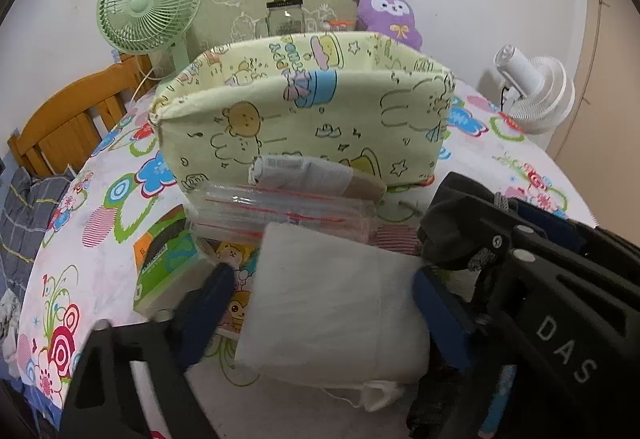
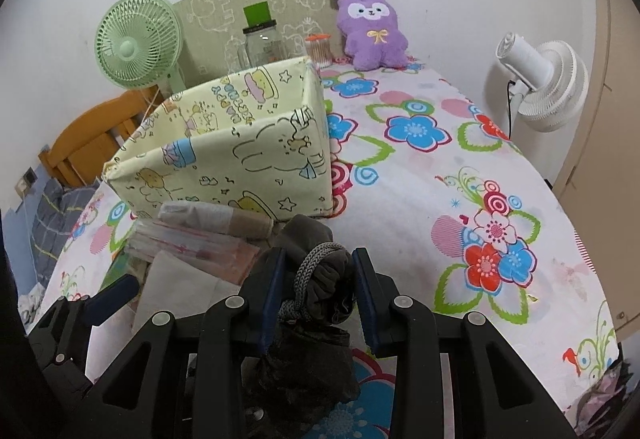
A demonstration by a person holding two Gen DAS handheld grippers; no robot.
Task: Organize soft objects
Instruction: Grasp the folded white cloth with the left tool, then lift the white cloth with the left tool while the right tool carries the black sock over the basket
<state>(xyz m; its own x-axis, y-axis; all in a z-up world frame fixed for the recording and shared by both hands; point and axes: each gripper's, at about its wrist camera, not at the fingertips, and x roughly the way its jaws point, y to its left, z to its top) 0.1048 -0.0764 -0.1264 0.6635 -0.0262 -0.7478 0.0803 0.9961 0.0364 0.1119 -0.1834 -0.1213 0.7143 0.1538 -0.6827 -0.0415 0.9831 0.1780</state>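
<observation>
Up close in the left wrist view, the left tongs [image 1: 320, 303] straddle a white fabric pouch [image 1: 332, 315] lying on the flowered bench cloth [image 1: 72, 251], and whether the blue pads press it I cannot tell. Past it lie clear zip bags [image 1: 280, 211] with red seal lines and a paper-wrapped roll [image 1: 316, 175], against a pale green fabric bin [image 1: 304, 111] printed with cartoon animals and half-legible lettering (perhaps "HAPPY"). "DAS" is moulded on the black body of the right tongs [image 1: 568, 355] at the right edge. From the right wrist view, the right tongs [image 2: 318, 295] pinch a dark grey drawstring bag [image 2: 316, 271] at its knotted cord, just before the bin. A purple plush rabbit [image 2: 372, 31] sits by the wall.
</observation>
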